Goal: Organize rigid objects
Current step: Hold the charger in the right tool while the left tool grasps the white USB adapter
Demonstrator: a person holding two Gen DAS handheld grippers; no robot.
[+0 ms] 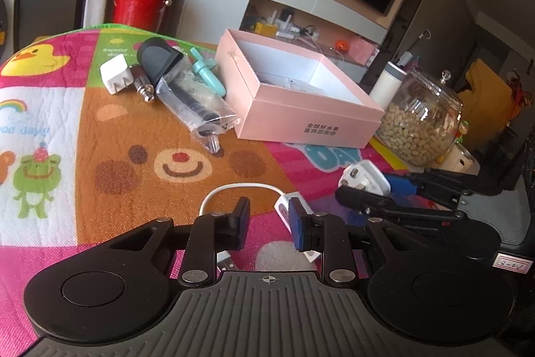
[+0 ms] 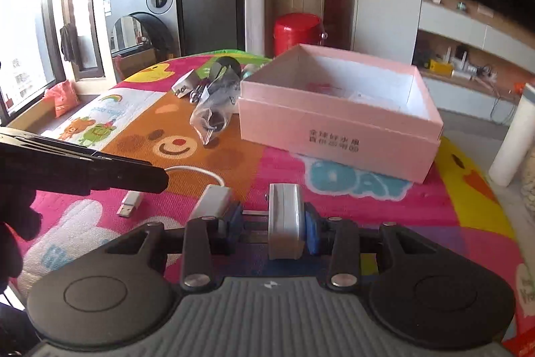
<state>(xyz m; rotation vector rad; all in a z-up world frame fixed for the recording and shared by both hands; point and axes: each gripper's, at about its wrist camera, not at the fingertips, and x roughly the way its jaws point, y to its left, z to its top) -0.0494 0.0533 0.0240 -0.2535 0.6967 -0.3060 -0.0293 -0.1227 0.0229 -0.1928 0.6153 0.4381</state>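
An open pink box [image 1: 301, 96] [image 2: 337, 112] stands on the cartoon play mat. My right gripper [image 2: 272, 223] has a white charger plug [image 2: 286, 219] between its fingers, against the right pad with a gap at the left pad. The plug also shows in the left wrist view [image 1: 366, 178]. My left gripper [image 1: 269, 223] is open and empty, just above a white USB adapter with a cable [image 1: 284, 206] [image 2: 214, 198]. A pile lies left of the box: a white charger [image 1: 115, 74], a black holder [image 1: 157, 57], a clear bag [image 1: 197, 104] and a teal item [image 1: 207, 72].
A glass jar of nuts [image 1: 418, 119] and a white bottle [image 1: 388, 81] [image 2: 515, 136] stand right of the box. A red canister [image 1: 140, 2] [image 2: 297, 32] stands beyond the mat's far edge. The mat [image 1: 83, 122] shows bare in front of the pile.
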